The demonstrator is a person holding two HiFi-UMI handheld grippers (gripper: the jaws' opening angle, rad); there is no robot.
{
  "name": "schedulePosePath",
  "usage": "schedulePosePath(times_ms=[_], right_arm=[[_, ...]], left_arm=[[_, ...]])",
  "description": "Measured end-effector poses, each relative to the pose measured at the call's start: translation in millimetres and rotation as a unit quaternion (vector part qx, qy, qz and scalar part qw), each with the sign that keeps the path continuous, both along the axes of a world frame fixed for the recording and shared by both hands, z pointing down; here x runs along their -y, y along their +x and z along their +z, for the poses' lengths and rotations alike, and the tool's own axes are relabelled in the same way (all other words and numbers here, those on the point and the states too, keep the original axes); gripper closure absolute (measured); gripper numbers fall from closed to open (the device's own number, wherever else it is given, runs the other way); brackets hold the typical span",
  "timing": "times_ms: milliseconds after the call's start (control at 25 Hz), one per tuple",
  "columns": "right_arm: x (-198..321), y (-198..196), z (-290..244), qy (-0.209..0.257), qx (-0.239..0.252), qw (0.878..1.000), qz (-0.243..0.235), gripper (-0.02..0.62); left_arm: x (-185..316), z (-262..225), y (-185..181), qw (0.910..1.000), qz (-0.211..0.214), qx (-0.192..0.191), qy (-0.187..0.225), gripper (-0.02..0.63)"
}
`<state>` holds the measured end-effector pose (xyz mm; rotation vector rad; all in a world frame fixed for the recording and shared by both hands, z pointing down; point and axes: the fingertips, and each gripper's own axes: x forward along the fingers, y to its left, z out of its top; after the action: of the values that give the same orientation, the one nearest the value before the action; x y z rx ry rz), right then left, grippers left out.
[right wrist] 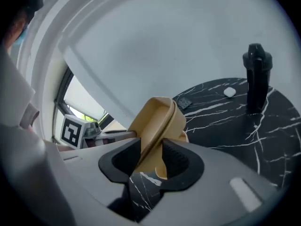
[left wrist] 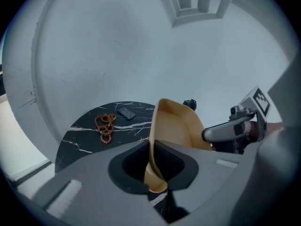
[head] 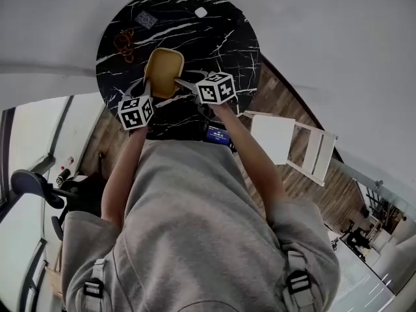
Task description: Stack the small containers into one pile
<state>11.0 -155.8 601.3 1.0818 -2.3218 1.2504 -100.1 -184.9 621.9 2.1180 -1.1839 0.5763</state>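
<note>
While the fingers of the left gripper are clenched on the thin side wall of the tan container, the fingers of the right gripper stand released, the opposite rim between them with a clear gap at one pad. Seen from the head view, the container is oblong, its hollow faces up, and its long axis runs away from the person, over the near half of the round black marble bench. A doubled rim line in the right gripper view may be a second container nested inside; I cannot tell. The fingers hide whether its base rests on the bench. Further out lie a bead string, a dark flat card and a small white object. A black bottle stands upright, mostly hidden behind the container in the left gripper view.
</note>
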Motion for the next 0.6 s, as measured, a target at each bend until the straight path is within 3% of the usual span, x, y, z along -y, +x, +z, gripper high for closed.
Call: schedulePosePath(times_ms=[80, 160, 240, 320, 440, 600], right_arm=[[10, 0, 5, -0.021, 0.016, 0.999, 0.037, 0.471], [21, 11, 13, -0.034, 0.0, 0.997, 0.073, 0.536], [24, 26, 25, -0.046, -0.056, 0.994, 0.086, 0.559], [20, 36, 38, -0.07, -0.116, 0.988, 0.079, 0.558], [9, 36, 60, -0.118, -0.157, 0.979, 0.053, 0.557], [4, 17, 87, -0.162, -0.157, 0.974, 0.038, 0.557]], left_arm=[[2, -1, 4, 0.9997, 0.023, -0.01, 0.001, 0.575], [-7, 1, 16, 0.9948, 0.089, -0.047, -0.019, 0.548], [-23, 0, 27, 0.9799, 0.156, -0.111, -0.056, 0.502], [-31, -1, 21, 0.9712, 0.177, -0.143, -0.071, 0.5], [-29, 9, -2, 0.9738, 0.195, -0.105, -0.051, 0.502], [-29, 22, -23, 0.9687, 0.231, -0.075, -0.052, 0.503]])
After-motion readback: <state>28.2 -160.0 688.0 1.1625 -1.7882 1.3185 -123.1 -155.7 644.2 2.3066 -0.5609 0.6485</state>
